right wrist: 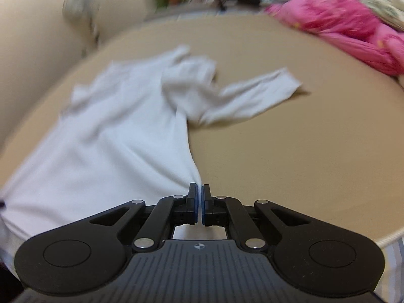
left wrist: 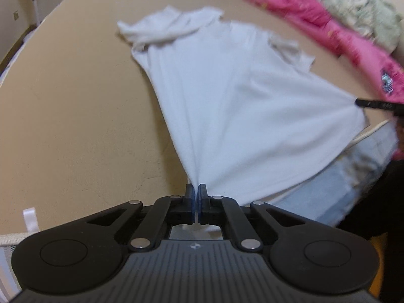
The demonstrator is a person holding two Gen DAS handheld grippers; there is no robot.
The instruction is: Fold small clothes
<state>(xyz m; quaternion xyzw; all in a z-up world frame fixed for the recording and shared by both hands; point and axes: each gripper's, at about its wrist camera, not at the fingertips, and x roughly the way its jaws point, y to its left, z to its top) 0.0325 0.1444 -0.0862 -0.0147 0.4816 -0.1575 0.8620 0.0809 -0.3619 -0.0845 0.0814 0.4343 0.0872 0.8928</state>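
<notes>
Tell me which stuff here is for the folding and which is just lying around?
For the folding:
white shirt
left gripper, jaws shut on its hem
right gripper, jaws shut on the hem's other corner
tan bed surface under it

Just lying around:
pink bedding
pale flowered bedding

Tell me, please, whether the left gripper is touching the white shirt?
Touching. In the left wrist view, the left gripper is shut on a corner of the white shirt, the cloth fanning out taut from it.
</notes>
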